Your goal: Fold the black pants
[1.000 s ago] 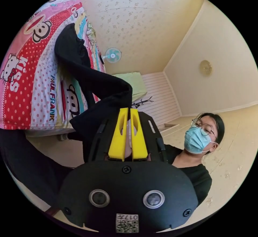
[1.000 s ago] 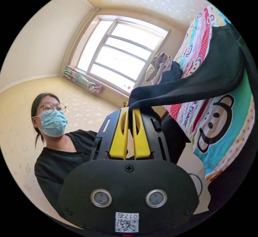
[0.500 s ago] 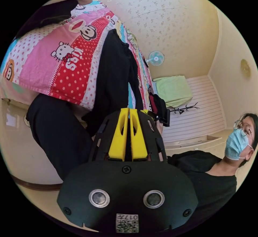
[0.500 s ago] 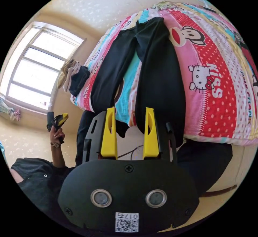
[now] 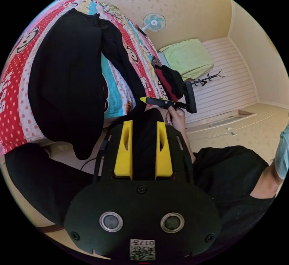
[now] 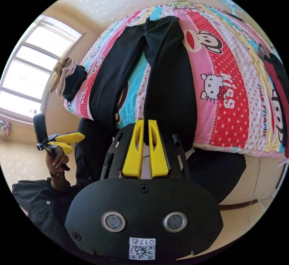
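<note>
The black pants [image 6: 168, 90] lie flat on the cartoon-print bed cover [image 6: 228, 102], waist far, both legs spread toward me with hems hanging over the near edge. My right gripper [image 6: 146, 122] is shut, tips at the inner hem edge of the right-hand leg; I can't make out cloth pinched between them. Off to the left, away from the bed, a hand holds my left gripper [image 6: 75, 142] open. In the left gripper view the pants [image 5: 66, 75] loom close, my left gripper [image 5: 144, 123] stands open, and the right gripper [image 5: 143, 99] points at the far leg's hem.
A pile of folded clothes [image 6: 67, 78] sits on the bed corner near the window [image 6: 27, 66]. A red and black garment [image 5: 168, 78] lies at the other side. A fan [image 5: 154, 22] and a green-covered box [image 5: 186, 57] stand beyond. The person [image 5: 228, 171] stands against the bed.
Both grippers swung the pants onto the bed. The right gripper let go half a second ago and has since shut. The left gripper has now opened and let go.
</note>
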`<state>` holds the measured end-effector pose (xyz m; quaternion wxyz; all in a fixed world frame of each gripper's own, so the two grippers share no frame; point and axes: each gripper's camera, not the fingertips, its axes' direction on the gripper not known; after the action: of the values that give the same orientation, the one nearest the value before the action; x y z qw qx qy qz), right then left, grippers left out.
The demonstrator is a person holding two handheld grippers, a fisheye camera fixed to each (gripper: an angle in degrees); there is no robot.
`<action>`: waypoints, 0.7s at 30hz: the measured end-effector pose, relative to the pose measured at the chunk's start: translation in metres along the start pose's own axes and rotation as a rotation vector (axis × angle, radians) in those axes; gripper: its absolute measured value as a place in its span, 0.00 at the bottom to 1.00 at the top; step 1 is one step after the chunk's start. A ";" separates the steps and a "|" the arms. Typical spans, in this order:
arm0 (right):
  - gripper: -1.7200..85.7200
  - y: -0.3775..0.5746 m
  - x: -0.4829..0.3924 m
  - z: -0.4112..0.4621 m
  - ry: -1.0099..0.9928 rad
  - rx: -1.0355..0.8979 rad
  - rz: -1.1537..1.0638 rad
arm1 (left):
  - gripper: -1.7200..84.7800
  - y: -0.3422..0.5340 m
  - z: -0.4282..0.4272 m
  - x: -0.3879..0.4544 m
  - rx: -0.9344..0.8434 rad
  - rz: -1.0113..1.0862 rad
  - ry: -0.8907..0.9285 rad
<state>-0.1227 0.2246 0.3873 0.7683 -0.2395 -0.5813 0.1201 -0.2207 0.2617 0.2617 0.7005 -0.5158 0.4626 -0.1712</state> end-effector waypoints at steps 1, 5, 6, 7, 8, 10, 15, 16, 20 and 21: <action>0.05 0.001 0.006 -0.010 -0.051 0.003 0.010 | 0.17 -0.006 0.014 0.005 -0.012 0.033 -0.004; 0.03 0.000 0.025 -0.039 -0.468 0.053 -0.007 | 0.18 -0.025 0.055 0.020 0.012 0.149 -0.067; 0.03 0.000 0.028 -0.041 -0.489 0.061 -0.005 | 0.17 -0.031 0.072 0.021 0.010 0.179 -0.122; 0.03 -0.003 0.031 -0.044 -0.474 0.056 0.007 | 0.17 -0.037 0.090 0.018 -0.010 0.193 -0.176; 0.03 -0.004 0.033 -0.048 -0.439 0.055 0.011 | 0.17 -0.039 0.099 0.015 -0.027 0.194 -0.197; 0.03 -0.002 0.035 -0.057 -0.400 0.082 0.001 | 0.18 -0.041 0.120 0.000 -0.066 0.154 -0.220; 0.07 0.001 0.042 -0.062 -0.311 0.077 0.023 | 0.17 -0.023 0.144 -0.034 -0.103 0.069 -0.138; 0.09 -0.001 0.045 -0.059 -0.318 0.067 0.042 | 0.17 -0.020 0.158 -0.043 -0.167 0.043 -0.105; 0.12 -0.013 0.048 -0.042 -0.394 0.005 0.051 | 0.15 -0.002 0.184 -0.060 -0.237 0.009 -0.114; 0.12 -0.016 0.046 -0.040 -0.398 -0.007 0.048 | 0.15 0.004 0.184 -0.063 -0.211 0.003 -0.124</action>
<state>-0.0720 0.2235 0.4256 0.6343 -0.2276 -0.7163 0.1812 -0.1021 0.4126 0.2951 0.6699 -0.5956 0.4345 -0.0880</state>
